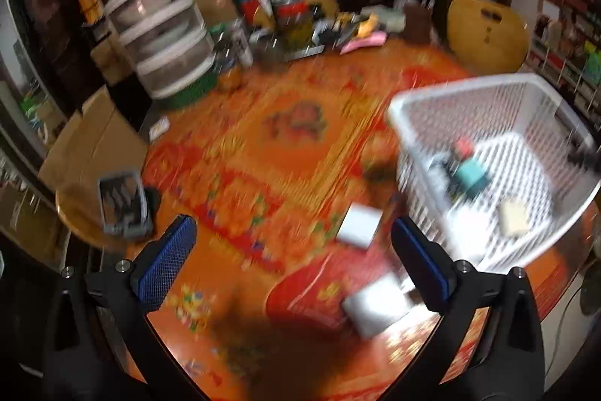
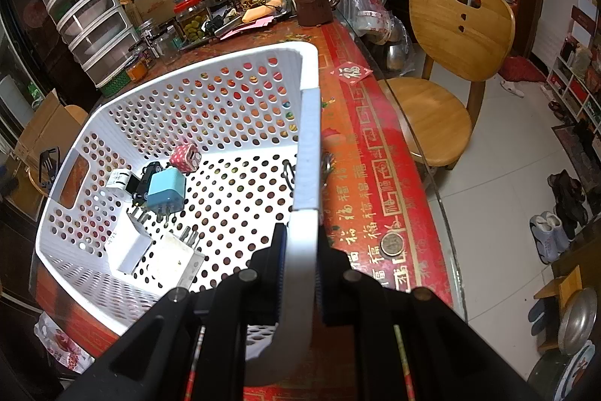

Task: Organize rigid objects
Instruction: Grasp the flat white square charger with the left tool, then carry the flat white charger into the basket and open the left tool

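On the counter [image 1: 240,288], two white blocks lie loose outside the basket [image 2: 306,145]: one [image 1: 358,226] between the tips of the left claw [image 1: 293,262] in the picture, the other [image 1: 377,305] nearer the lens. Both are smeared by blur; they read as chargers or adapters, but their type cannot be confirmed.

Inside the basket lie the sorted items: a blue plug [image 2: 165,192], a pink cube [image 2: 184,156], a black piece [image 2: 144,181], a small white label block [image 2: 118,177] and two white adapters [image 2: 129,245] with prongs up.

Step in hand: collection into the basket, partly done. The left claw stands spread wide with nothing between its pads, above the counter. The right claw [image 2: 300,280] is pressed together on the basket's rim, pinching the wall and steadying it.

Next move, as a judgement: bring the left claw down over the nearer or farther white block, square the pads to its flat sides, close, then carry it over the rim.

Hard to make out: the whole left view is motion-blurred. A grey tray [image 1: 124,203] at the counter's left edge holds dark contents that cannot be identified. The basket's near corner is hidden behind the right claw.
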